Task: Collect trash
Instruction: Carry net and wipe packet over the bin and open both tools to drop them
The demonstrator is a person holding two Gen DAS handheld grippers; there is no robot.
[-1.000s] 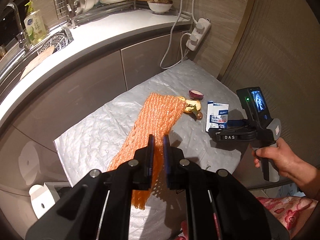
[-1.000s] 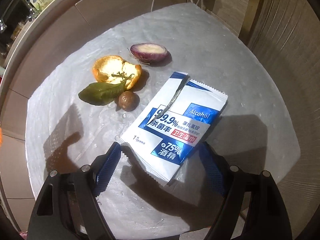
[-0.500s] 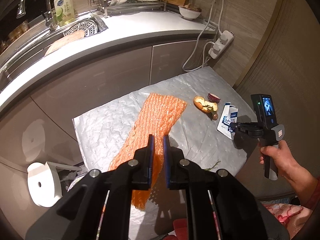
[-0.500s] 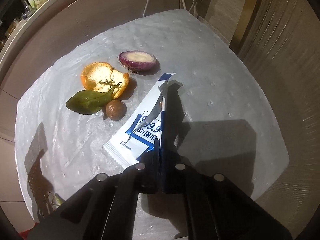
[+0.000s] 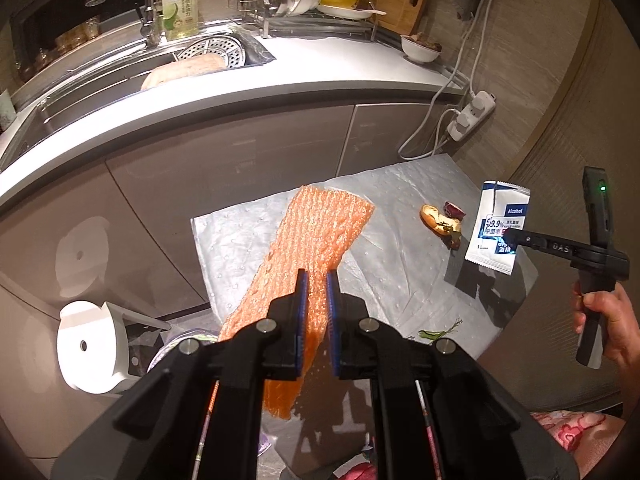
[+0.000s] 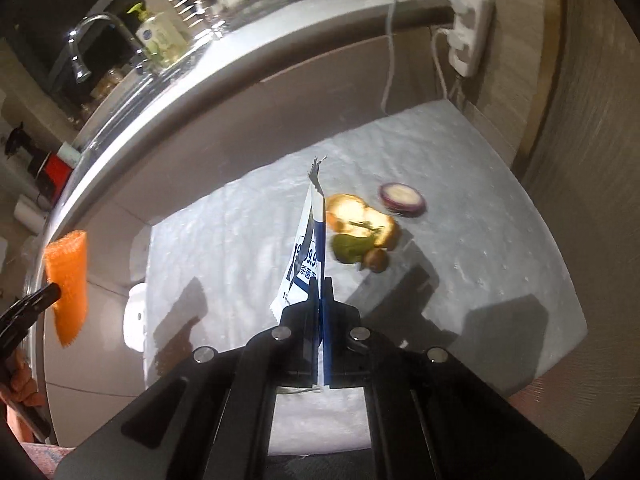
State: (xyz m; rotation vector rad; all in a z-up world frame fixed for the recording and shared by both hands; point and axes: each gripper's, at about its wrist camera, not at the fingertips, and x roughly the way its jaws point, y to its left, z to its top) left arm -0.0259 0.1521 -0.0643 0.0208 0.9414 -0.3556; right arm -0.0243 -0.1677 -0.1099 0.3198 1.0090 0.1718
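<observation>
My left gripper [image 5: 316,280] is shut on an orange mesh net [image 5: 312,236] and holds it hanging in the air; it also shows in the right wrist view [image 6: 67,276]. My right gripper [image 6: 321,284] is shut on a white and blue alcohol wipe packet [image 6: 306,256] lifted above the silver mat [image 6: 500,220]; the packet also shows in the left wrist view [image 5: 498,228]. An orange peel [image 6: 360,220], a green leaf [image 6: 348,248], a small brown fruit [image 6: 378,260] and a purple onion slice [image 6: 402,198] lie on the mat.
A curved white counter [image 5: 320,76] with a sink [image 5: 120,76] and dish rack runs behind the mat. A power strip [image 5: 472,114] hangs on the wall. A white stool-like object [image 5: 92,348] stands at lower left. A green stem [image 5: 436,332] lies at the mat's near edge.
My right gripper closed on the wipe packet and lifted it off the mat. My left gripper rose and pulled back with the orange net.
</observation>
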